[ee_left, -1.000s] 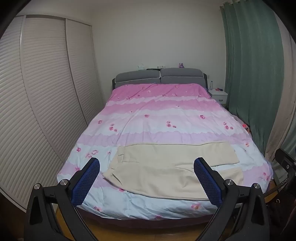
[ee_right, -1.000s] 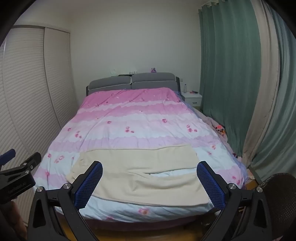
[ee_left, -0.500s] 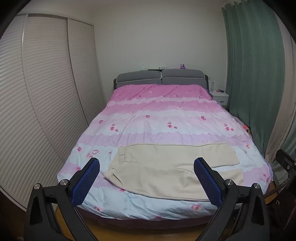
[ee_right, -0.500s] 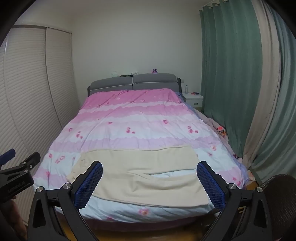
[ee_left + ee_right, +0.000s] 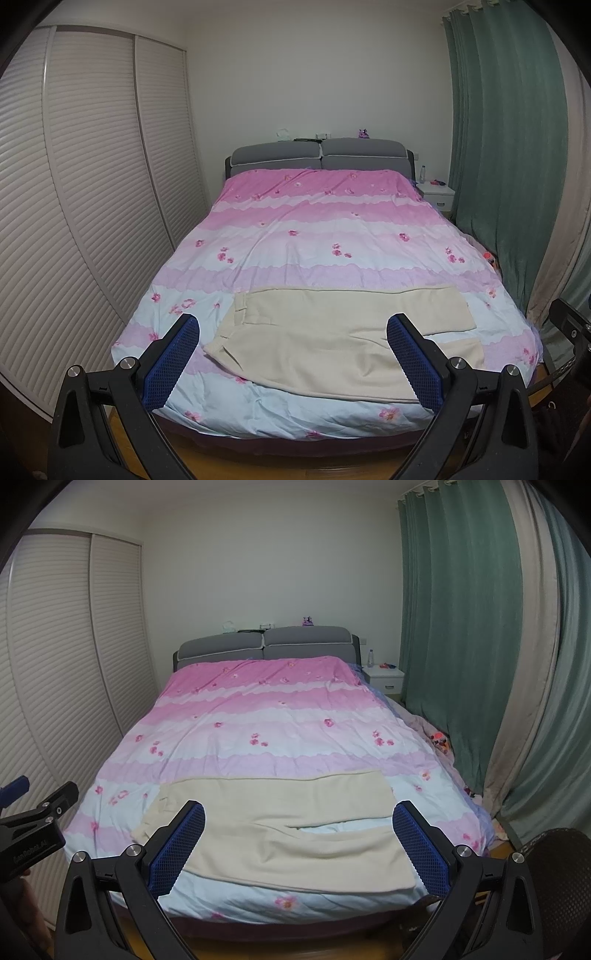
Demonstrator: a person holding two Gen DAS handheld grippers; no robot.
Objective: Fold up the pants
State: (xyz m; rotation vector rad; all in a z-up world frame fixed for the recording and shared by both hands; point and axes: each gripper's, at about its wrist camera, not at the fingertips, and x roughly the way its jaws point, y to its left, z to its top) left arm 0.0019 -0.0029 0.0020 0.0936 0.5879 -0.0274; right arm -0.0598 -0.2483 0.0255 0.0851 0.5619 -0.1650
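Cream pants [image 5: 332, 332] lie flat across the foot of the bed [image 5: 314, 229], waistband at the left, the two legs stretching to the right with a small gap between them. In the right wrist view the same pants [image 5: 280, 823] fill the near bed end. My left gripper [image 5: 293, 354] hovers open in front of the bed's foot, blue pads wide apart, holding nothing. My right gripper [image 5: 299, 842] is likewise open and off the cloth. The left gripper's body [image 5: 33, 830] shows at the right wrist view's left edge.
A louvred wardrobe [image 5: 74, 203] runs along the left of the bed. Green curtains [image 5: 509, 147] hang on the right, with a white nightstand [image 5: 436, 194] beside the grey headboard [image 5: 317, 153]. A small toy [image 5: 439, 740] lies at the bed's right side. Wooden floor shows below.
Both views have tilted very slightly upward, so the bed sits a little lower in frame. The pants and both open grippers are otherwise unchanged.
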